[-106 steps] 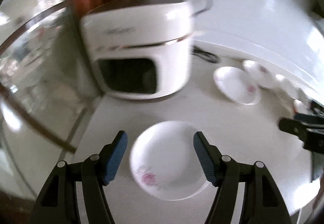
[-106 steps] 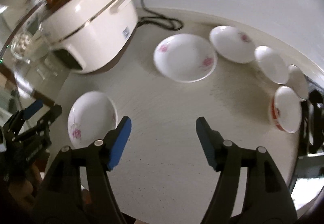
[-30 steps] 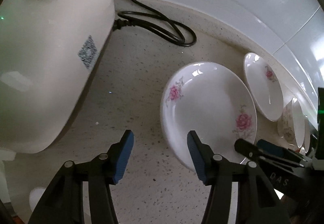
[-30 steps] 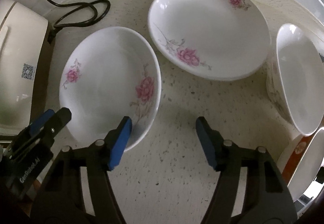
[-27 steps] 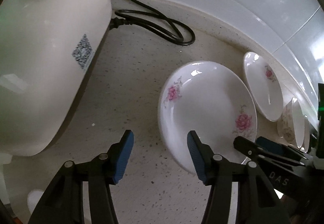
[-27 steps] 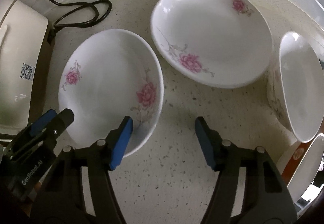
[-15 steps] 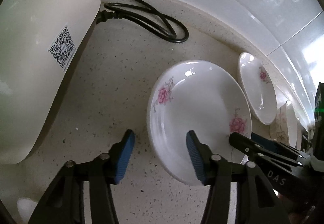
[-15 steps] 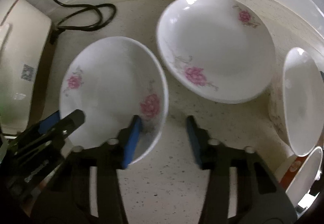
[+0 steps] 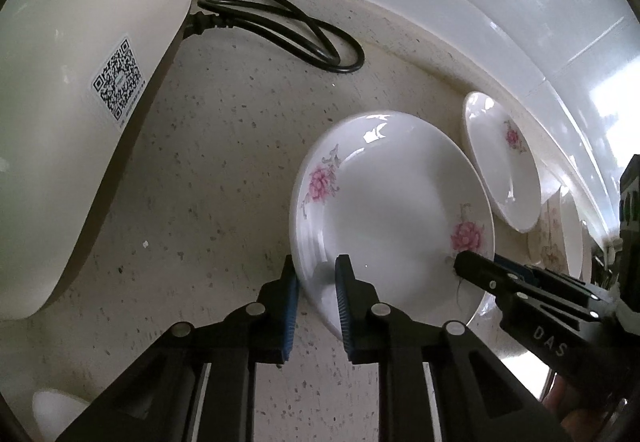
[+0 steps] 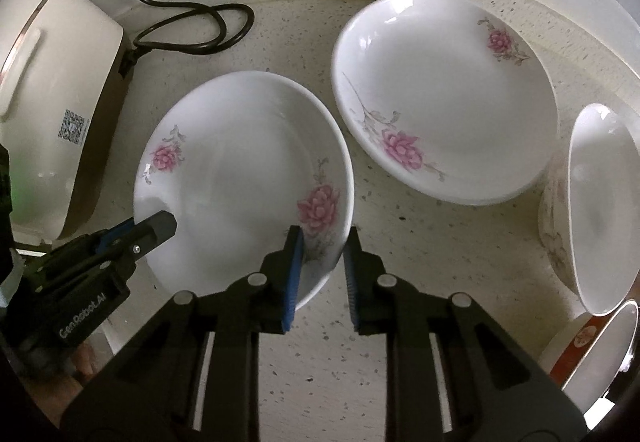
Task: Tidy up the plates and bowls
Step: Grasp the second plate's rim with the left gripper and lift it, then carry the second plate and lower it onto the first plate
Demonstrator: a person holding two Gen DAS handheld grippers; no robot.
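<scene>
Pinching opposite near rims of the flowered plate (image 10: 240, 178), we clamp our left gripper (image 9: 316, 300) and right gripper (image 10: 322, 268) there so it lifts level from the counter (image 10: 400, 242), toward the plate (image 10: 444, 98) to its right.

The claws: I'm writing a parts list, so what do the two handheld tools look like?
Both match: the left claw and right claw have black skeletal linkage arms with silver pivot pins and fingers faced with ribbed blue pads. White lettering runs along their sides: "GenRobot.AI" on the left, "DAS" visible on the right.
</scene>
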